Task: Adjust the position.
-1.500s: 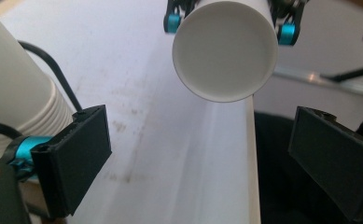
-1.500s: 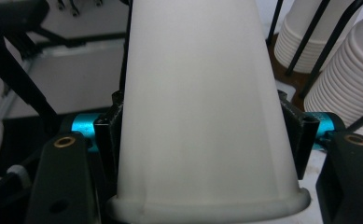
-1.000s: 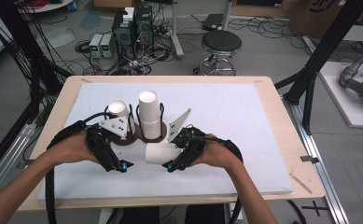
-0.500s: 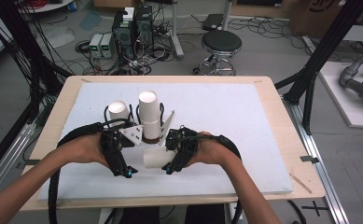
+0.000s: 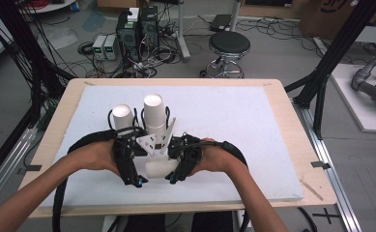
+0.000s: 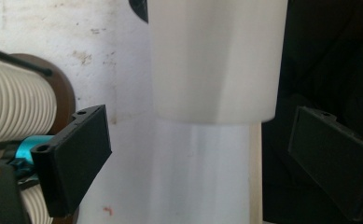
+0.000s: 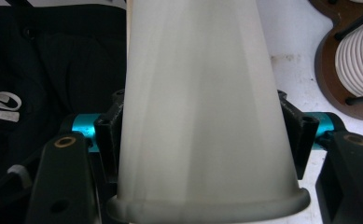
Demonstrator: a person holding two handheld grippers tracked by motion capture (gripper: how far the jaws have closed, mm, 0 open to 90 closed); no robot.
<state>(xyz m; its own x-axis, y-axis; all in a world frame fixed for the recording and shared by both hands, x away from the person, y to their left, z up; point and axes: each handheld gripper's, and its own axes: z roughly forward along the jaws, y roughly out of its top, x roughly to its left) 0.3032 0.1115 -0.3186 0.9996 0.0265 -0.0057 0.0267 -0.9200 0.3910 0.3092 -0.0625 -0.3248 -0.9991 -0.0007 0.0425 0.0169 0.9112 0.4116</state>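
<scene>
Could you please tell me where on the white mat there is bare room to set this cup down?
The white mat is bare across its whole right half, from the right gripper to the table's right edge, and along the far strip behind the cup stacks. It is crowded left of centre, where the stacks, the left gripper and the held cup cluster.

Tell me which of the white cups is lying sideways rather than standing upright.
The cup held between the two grippers, nearest the person, lies sideways. The shorter stack and taller stack behind stand upright in the holder.
</scene>
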